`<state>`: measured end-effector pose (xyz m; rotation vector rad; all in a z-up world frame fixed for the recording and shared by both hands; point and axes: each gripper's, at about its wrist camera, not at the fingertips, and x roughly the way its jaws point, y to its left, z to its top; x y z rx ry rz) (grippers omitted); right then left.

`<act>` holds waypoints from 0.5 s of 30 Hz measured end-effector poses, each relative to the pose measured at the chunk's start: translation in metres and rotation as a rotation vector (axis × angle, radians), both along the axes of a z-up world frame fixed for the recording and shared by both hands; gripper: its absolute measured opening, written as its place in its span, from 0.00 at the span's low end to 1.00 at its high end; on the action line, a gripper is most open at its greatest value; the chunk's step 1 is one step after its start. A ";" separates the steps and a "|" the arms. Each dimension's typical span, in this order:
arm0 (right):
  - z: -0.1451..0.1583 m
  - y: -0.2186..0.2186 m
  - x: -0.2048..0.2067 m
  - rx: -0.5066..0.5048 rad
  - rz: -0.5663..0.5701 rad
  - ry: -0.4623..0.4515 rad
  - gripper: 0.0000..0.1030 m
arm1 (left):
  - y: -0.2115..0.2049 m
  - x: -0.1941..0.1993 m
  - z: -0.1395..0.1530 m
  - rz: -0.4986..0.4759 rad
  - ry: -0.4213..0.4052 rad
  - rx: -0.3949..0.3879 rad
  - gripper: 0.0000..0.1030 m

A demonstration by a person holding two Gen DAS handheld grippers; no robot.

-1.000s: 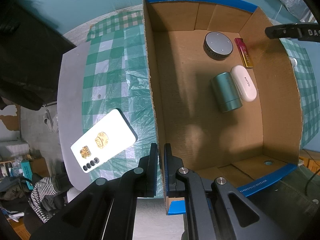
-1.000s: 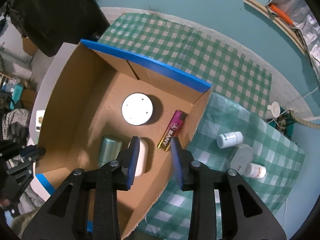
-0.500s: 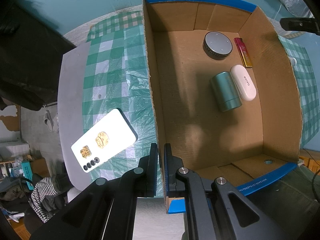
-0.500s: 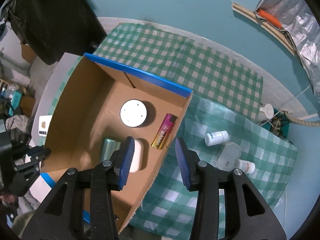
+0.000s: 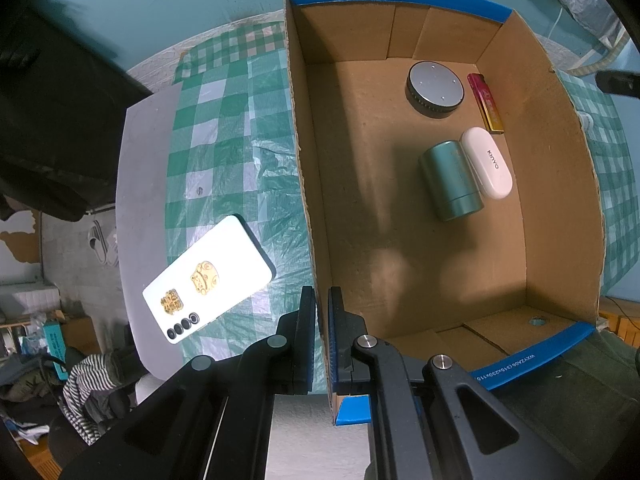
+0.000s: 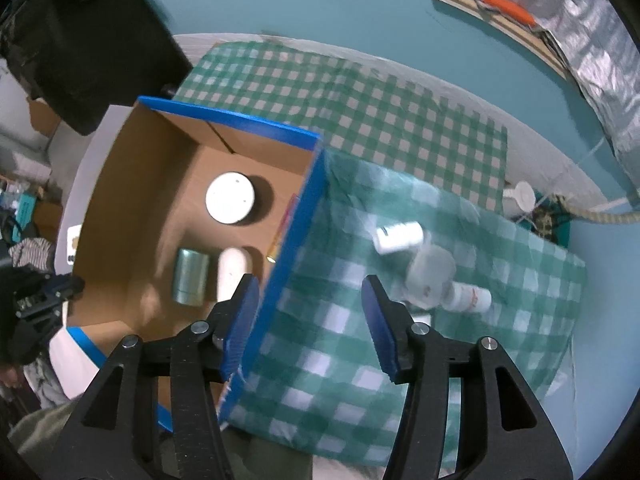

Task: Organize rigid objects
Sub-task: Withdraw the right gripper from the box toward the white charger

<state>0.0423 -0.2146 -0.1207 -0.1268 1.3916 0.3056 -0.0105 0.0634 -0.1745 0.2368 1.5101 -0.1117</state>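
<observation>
A blue-rimmed cardboard box holds a round grey disc, a red lighter, a teal cylinder and a white case. My left gripper is shut on the box's left wall near its front corner. My right gripper is open and empty above the box's right wall. On the cloth to its right lie two white bottles and a clear lidded container.
A white phone lies face down on the green checked cloth left of the box. A dark bag stands at the table's far left. A rope and a small white cap lie at the far right edge.
My right gripper has risen out of the box, shifted right over its wall and opened wider. The left gripper and the box have stayed still.
</observation>
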 end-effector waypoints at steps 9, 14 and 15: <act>-0.018 -0.057 -0.004 -0.035 -0.095 0.059 0.59 | -0.001 0.000 0.000 0.001 0.001 -0.001 0.05; -0.036 -0.086 -0.003 -0.014 -0.148 0.089 0.59 | 0.000 0.000 0.000 -0.002 0.001 0.001 0.05; -0.041 -0.088 -0.003 -0.017 -0.149 0.097 0.59 | 0.000 -0.001 0.001 -0.002 0.001 0.002 0.05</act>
